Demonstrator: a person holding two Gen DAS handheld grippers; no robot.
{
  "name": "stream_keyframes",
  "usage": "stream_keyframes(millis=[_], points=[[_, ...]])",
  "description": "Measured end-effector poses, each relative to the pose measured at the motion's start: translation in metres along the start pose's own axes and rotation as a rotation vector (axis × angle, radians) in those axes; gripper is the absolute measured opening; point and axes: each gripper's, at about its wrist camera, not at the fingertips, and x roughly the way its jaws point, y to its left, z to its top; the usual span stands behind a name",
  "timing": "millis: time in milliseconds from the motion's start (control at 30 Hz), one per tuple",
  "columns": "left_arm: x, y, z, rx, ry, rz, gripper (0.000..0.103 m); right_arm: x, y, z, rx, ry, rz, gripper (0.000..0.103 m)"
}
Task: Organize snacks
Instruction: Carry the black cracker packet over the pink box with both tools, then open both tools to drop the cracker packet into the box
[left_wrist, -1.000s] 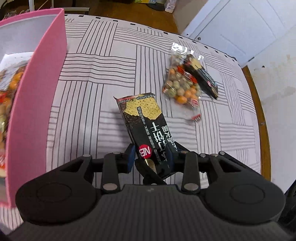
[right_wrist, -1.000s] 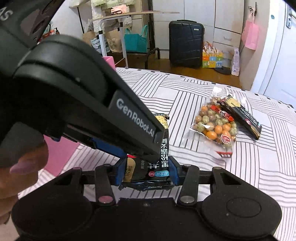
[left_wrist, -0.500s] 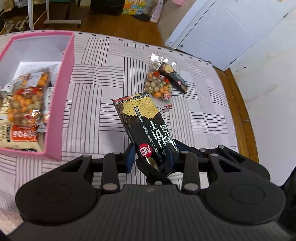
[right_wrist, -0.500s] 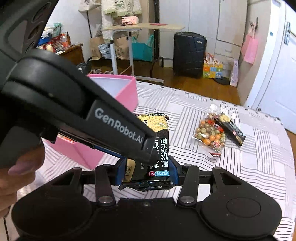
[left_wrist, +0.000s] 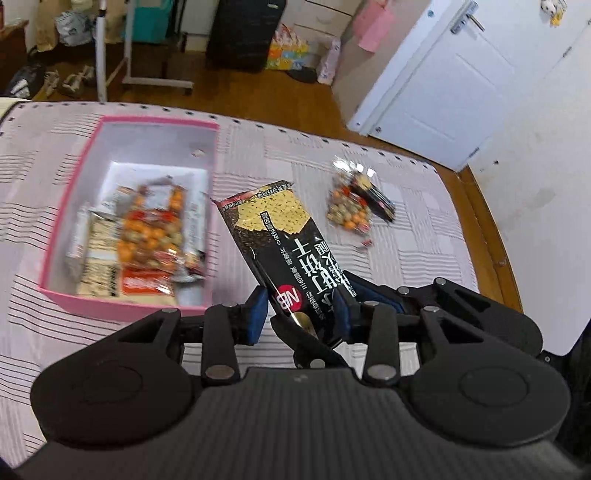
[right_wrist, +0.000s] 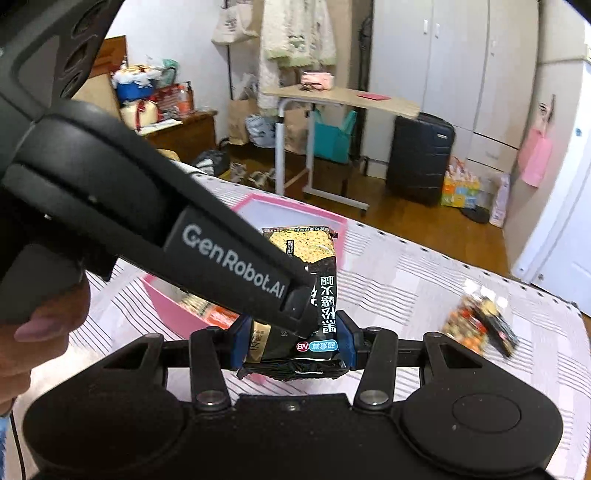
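Note:
Both grippers hold one black cracker packet (left_wrist: 284, 243) in the air above the table. My left gripper (left_wrist: 297, 315) is shut on its lower end. My right gripper (right_wrist: 291, 341) is shut on the same packet (right_wrist: 317, 266), and the left gripper's body crosses in front of it. A pink box (left_wrist: 155, 123) with several snack bags inside lies on the table to the left, and shows behind the packet in the right wrist view (right_wrist: 166, 302). A clear bag of mixed nuts (left_wrist: 347, 214) with a small black packet (left_wrist: 373, 194) on it lies further right.
The table wears a white cloth with grey stripes (left_wrist: 413, 236); its wooden edge (left_wrist: 487, 236) runs along the right. A white door (left_wrist: 436, 81) stands beyond. A suitcase (right_wrist: 419, 158) and a side table (right_wrist: 343, 99) stand on the floor behind.
Both grippers have risen with the black packet and swung left. The pink box has come fully into view beneath and left of the packet. The nut bag looks further away.

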Motion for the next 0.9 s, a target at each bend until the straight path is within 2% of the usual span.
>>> stream_keyframes(millis=[267, 500, 733, 767, 833, 900], points=[[-0.001, 0.064, 0.017, -0.038, -0.04, 0.054, 0.038, 0.054, 0.027, 0.026, -0.021, 0.017, 0.079, 0.052], [0.027, 0.117, 0.026, -0.094, -0.043, 0.064, 0.038, 0.084, 0.058, 0.029, -0.024, 0.051, 0.13, 0.053], [0.057, 0.146, 0.025, -0.138, -0.018, 0.087, 0.039, 0.118, 0.055, 0.023, 0.081, 0.082, 0.211, 0.056], [0.06, 0.149, 0.025, -0.152, -0.02, 0.092, 0.041, 0.12, 0.052, 0.022, 0.104, 0.08, 0.224, 0.056], [0.063, 0.152, 0.024, -0.178, -0.02, 0.104, 0.052, 0.119, 0.048, 0.016, 0.133, 0.068, 0.226, 0.063], [0.061, 0.15, 0.021, -0.167, -0.032, 0.132, 0.053, 0.111, 0.043, 0.012, 0.12, 0.058, 0.207, 0.063]])
